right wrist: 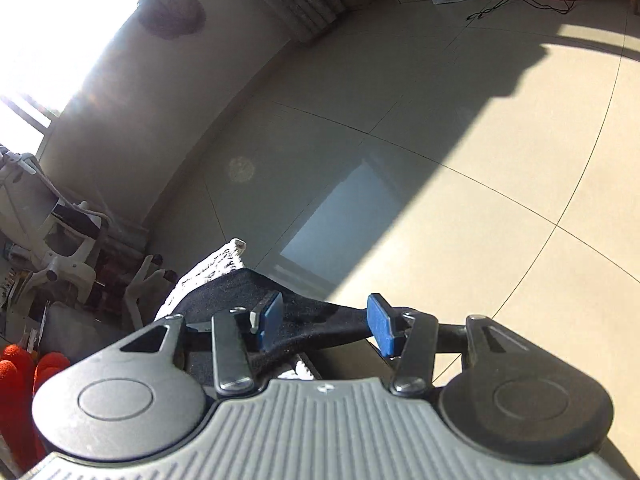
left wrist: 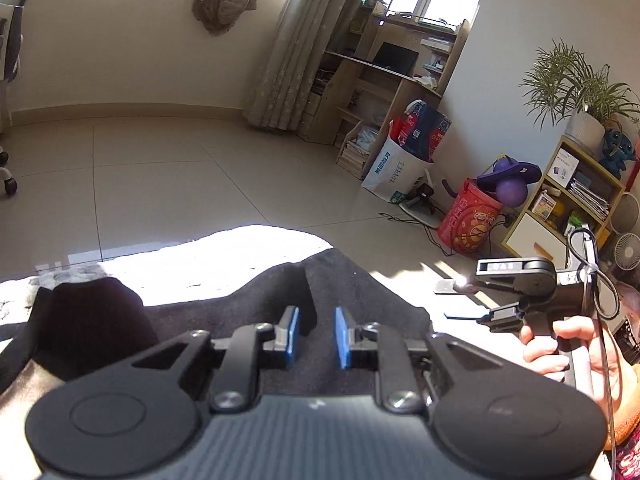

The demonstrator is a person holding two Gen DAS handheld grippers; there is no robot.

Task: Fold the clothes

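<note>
The left tongs (left wrist: 316, 336) stand a little apart, blue pads clear of each other, with nothing pinched between them; the black garment (left wrist: 280, 300) lies just under and ahead of them. The right tongs (right wrist: 324, 324) stand about half open, and in the right wrist view a band of the same black cloth (right wrist: 320, 324) runs across the gap between the pads. Whether either pad presses on it cannot be told; it looks draped rather than clamped.

The garment rests on a pale, sunlit surface (left wrist: 240, 252), possibly a desk or a bed, with a rounded dark bulge of cloth (left wrist: 88, 320) off to one side. Seen from the left wrist, the right tongs (left wrist: 460, 300) are carried by a hand (left wrist: 560, 348) beside the cloth's far corner, fingers pointing in toward it.

The step appears to be taking a fresh hold for the next fold. To do it well, each pair of tongs should come down on a single edge or corner, not a bunched layer, and close fully before any lift. The two holds should sit level with each other so that the fold line runs straight. The bulge needs flattening first, or it will sit under the fold as a lump.

Beyond lies tiled floor (left wrist: 180, 168), then a curtain (left wrist: 288, 60) and shelves (left wrist: 380, 80).
</note>
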